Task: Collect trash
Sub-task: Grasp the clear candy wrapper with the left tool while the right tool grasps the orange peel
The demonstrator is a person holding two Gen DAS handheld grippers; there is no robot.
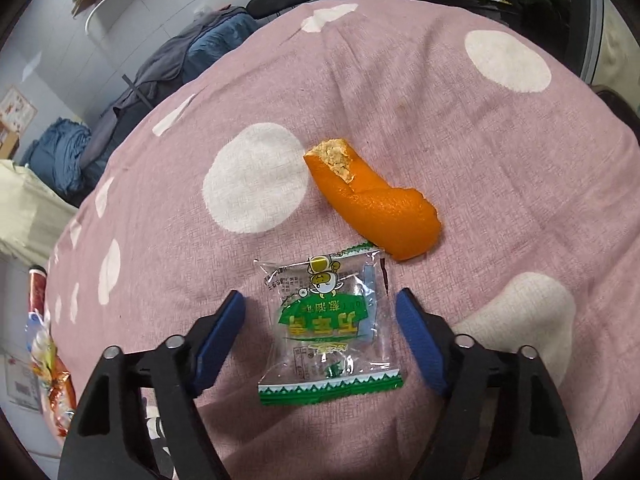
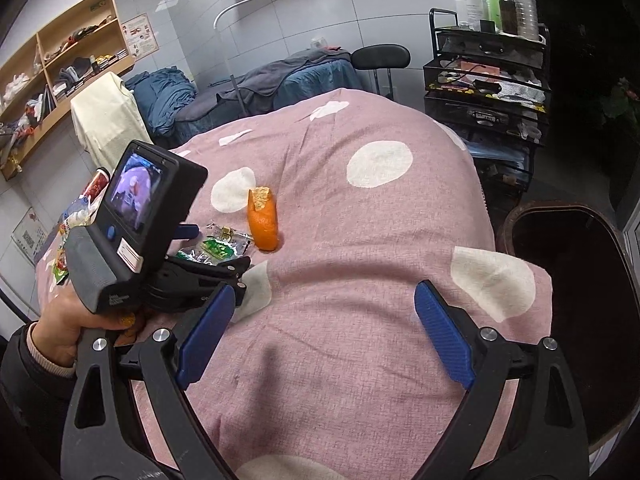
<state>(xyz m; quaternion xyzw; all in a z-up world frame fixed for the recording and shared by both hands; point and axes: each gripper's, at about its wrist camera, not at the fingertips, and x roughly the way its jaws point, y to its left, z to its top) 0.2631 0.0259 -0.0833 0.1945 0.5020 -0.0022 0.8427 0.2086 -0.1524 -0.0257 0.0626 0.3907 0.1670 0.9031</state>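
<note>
A pink dotted cloth [image 1: 460, 128] is seen; on it the wrapper [image 1: 326, 328] lies between the parted fingers of the left tool [image 1: 320, 308], just beside the peel [image 1: 376, 204]. In the right view, the right tool [image 2: 324, 304] is held apart over bare cloth [image 2: 360, 272], well apart from the wrapper [image 2: 218, 246] and peel [image 2: 263, 222].

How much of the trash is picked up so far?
Nothing looks picked up yet. The left tool is open, its fingers on either side of the clear green wrapper, which lies flat on the pink spotted cloth. The right tool is open and holds nothing. The wrapper and the orange peel beside it are both left to collect.
</note>
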